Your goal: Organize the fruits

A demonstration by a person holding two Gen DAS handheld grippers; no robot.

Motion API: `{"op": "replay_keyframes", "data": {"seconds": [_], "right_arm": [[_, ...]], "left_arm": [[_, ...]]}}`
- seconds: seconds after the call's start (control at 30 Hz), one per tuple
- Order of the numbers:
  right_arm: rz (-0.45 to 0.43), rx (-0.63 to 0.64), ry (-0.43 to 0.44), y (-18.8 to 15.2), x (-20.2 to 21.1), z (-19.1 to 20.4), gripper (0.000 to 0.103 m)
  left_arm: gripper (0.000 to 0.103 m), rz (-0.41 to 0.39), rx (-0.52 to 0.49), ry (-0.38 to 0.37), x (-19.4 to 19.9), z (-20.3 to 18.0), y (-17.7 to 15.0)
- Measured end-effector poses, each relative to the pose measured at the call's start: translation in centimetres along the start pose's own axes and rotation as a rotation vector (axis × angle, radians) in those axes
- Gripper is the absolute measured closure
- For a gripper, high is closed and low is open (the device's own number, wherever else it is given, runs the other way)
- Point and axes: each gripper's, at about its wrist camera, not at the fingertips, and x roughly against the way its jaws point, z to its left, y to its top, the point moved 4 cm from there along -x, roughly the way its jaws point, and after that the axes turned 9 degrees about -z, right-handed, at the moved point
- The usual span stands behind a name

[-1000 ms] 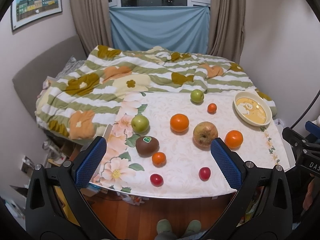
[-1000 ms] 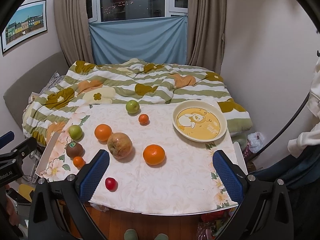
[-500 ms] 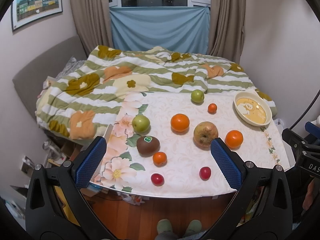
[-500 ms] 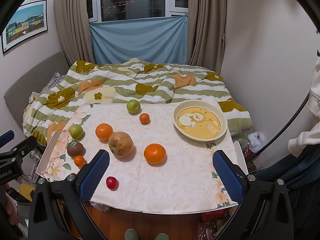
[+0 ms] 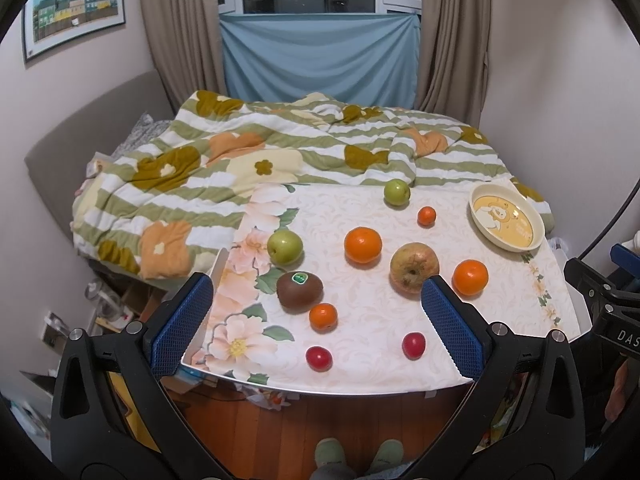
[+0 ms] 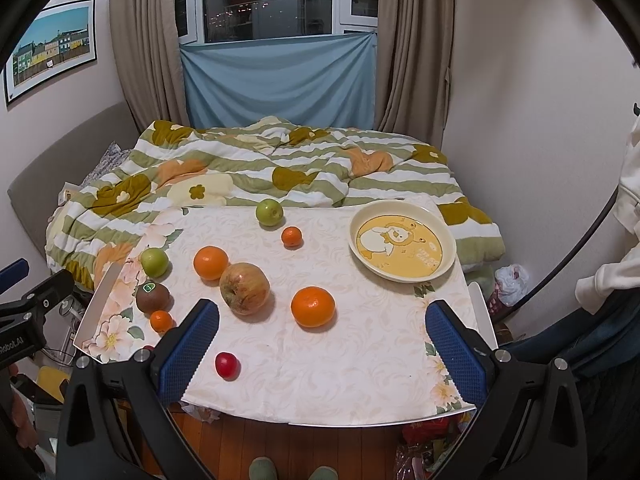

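Note:
Fruit lies loose on a white floral table (image 5: 360, 360): a large yellow-red apple (image 5: 414, 267) (image 6: 244, 289), two oranges (image 5: 362, 245) (image 6: 313, 306), two green apples (image 5: 285, 246) (image 5: 397, 191), a kiwi (image 5: 299, 291) (image 6: 152, 297), small tangerines (image 5: 323, 316) (image 6: 291, 237) and two red cherry tomatoes (image 5: 413, 345) (image 6: 226, 364). A yellow cartoon plate (image 6: 401, 246) (image 5: 506, 222) sits empty at the far right. My left gripper (image 5: 318, 320) and right gripper (image 6: 322, 336) are both open and empty, held above the table's near edge.
A bed with a striped floral quilt (image 5: 280, 152) lies right behind the table. Walls and curtains close in the far side. Clutter sits on the floor at the left (image 5: 104, 304) and a plastic bag at the right (image 6: 510, 284). Wooden floor and feet (image 5: 356, 454) show below.
Both grippers have drifted slightly; the table and fruit sit a little lower and nearer in each view. Nothing on the table has moved. Both grippers stay open.

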Motion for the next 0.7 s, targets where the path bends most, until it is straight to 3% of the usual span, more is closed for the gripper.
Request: {"op": "replay_keyframes", "data": {"seconds": [0.7], "right_arm": [[0.0, 0.0, 0.0, 0.04, 0.18, 0.1, 0.0]], "left_arm": [[0.0, 0.001, 0.001, 0.001, -0.04, -0.04, -0.05]]}}
